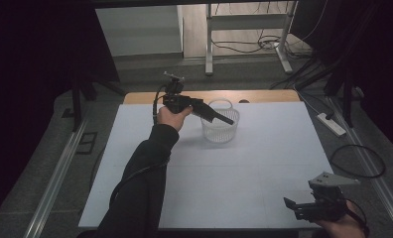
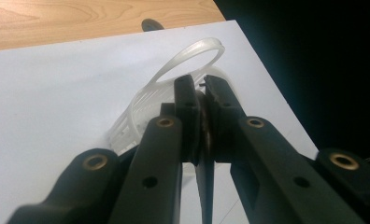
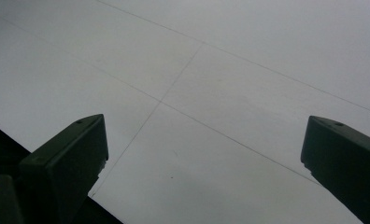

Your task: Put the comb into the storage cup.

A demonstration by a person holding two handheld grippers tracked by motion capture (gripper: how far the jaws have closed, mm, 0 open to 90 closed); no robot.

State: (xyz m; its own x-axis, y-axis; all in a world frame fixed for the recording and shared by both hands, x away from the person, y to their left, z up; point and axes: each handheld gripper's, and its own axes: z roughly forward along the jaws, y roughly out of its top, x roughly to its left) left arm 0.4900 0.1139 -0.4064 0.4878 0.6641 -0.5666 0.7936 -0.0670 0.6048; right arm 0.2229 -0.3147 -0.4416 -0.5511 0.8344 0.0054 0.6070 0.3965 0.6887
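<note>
On the table (image 1: 264, 148): white sheet, wooden edge at far side.
Basket (image 1: 220, 126): clear plastic, far centre of sheet.
My left gripper (image 1: 223, 118): jaws clamped tight on basket rim.
My right gripper (image 1: 296, 204): near right corner, jaws wide apart, nothing between.

Small translucent white plastic basket (image 1: 219, 128), round, with slatted, ribbed walls and a thin arched handle (image 1: 220, 102) standing up over its open mouth. It sits upright on the white counter (image 1: 244, 168), toward the far edge and near the middle of its width, just in front of the bare wooden strip. In the left gripper view the basket (image 2: 141, 105) shows beyond the left tool (image 2: 201, 98), whose closed jaws pinch its near rim; the handle (image 2: 192, 51) loops above the jaw tips.
</note>
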